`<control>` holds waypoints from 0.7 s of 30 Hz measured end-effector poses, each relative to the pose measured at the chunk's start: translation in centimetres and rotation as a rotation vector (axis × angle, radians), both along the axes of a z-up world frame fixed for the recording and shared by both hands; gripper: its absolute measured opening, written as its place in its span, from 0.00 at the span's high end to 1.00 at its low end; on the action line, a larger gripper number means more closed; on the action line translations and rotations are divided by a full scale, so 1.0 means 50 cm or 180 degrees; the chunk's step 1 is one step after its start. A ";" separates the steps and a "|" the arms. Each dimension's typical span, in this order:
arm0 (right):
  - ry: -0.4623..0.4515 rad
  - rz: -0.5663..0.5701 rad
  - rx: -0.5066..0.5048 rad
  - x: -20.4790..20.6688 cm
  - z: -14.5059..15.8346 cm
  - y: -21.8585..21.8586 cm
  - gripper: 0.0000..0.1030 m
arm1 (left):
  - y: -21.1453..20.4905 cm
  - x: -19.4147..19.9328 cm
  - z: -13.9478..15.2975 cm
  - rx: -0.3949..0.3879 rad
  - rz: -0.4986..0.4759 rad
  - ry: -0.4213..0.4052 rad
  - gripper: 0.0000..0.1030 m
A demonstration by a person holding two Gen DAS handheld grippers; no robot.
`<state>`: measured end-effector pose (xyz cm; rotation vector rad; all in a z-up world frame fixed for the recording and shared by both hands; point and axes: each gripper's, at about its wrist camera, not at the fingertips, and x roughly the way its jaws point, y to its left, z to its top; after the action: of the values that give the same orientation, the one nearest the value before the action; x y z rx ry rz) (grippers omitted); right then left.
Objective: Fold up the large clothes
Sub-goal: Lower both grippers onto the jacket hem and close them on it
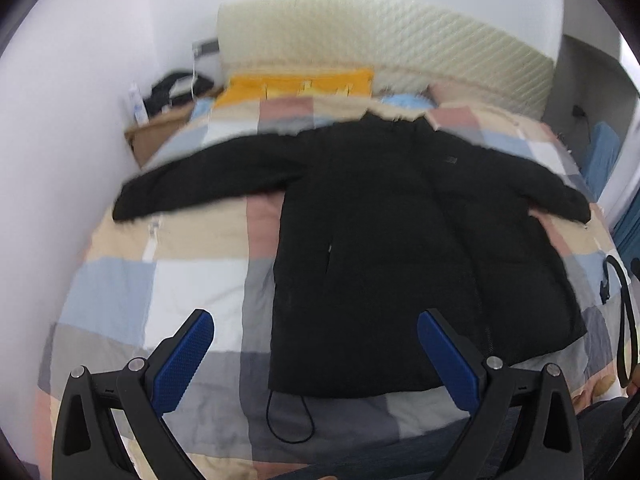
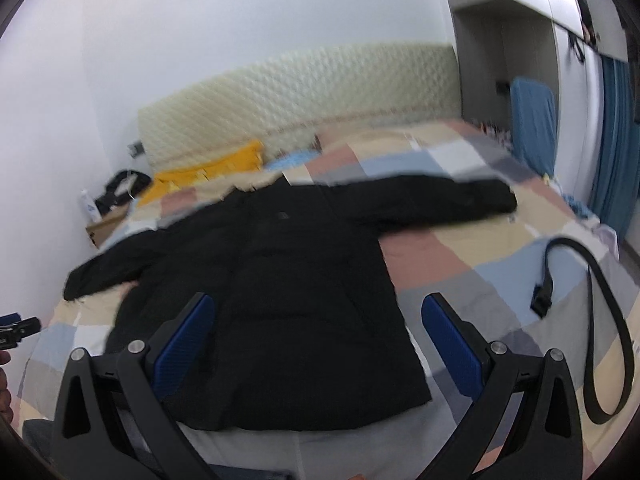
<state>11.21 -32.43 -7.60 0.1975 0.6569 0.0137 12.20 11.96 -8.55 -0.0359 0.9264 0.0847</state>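
A large black jacket [image 1: 384, 232] lies flat on the bed, front up, both sleeves spread out sideways, hem toward me; it also shows in the right wrist view [image 2: 296, 292]. A black drawcord loop [image 1: 290, 420] hangs from the hem. My left gripper [image 1: 316, 344] is open and empty above the hem's left part. My right gripper [image 2: 318, 332] is open and empty above the hem's right part. Neither touches the jacket.
The bed has a patchwork quilt [image 1: 192, 280] and a cream padded headboard [image 1: 384, 36]. A yellow cloth [image 1: 296, 84] lies by the pillows. A black strap with a buckle [image 2: 600, 312] lies on the quilt right of the jacket. A cardboard box [image 1: 156, 136] stands at the far left; blue curtains [image 2: 616, 136] hang right.
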 end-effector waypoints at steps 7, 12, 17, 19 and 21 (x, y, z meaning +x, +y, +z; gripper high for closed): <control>0.0735 0.0105 0.0347 0.083 -0.128 -0.073 0.00 | 0.052 0.077 -0.130 -0.0138 -0.0020 0.0717 0.02; 0.1127 0.0037 0.0580 0.120 -0.202 -0.105 0.00 | 0.108 0.123 -0.212 -0.0543 0.0131 0.1075 0.15; 0.1150 -0.0350 0.0107 0.118 -0.217 -0.120 0.00 | 0.151 0.152 -0.281 -0.0986 0.0304 0.1337 0.16; 0.1247 -0.0366 0.0310 0.124 -0.234 -0.127 0.00 | 0.152 0.163 -0.304 -0.0950 0.0271 0.1396 0.16; 0.1378 -0.0410 0.0502 0.135 -0.258 -0.131 0.00 | 0.151 0.172 -0.322 -0.0898 0.0194 0.1442 0.16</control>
<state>17.97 -38.98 -20.48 0.4009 1.0745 -0.1040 20.80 19.50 -24.66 -0.3169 1.3852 0.0172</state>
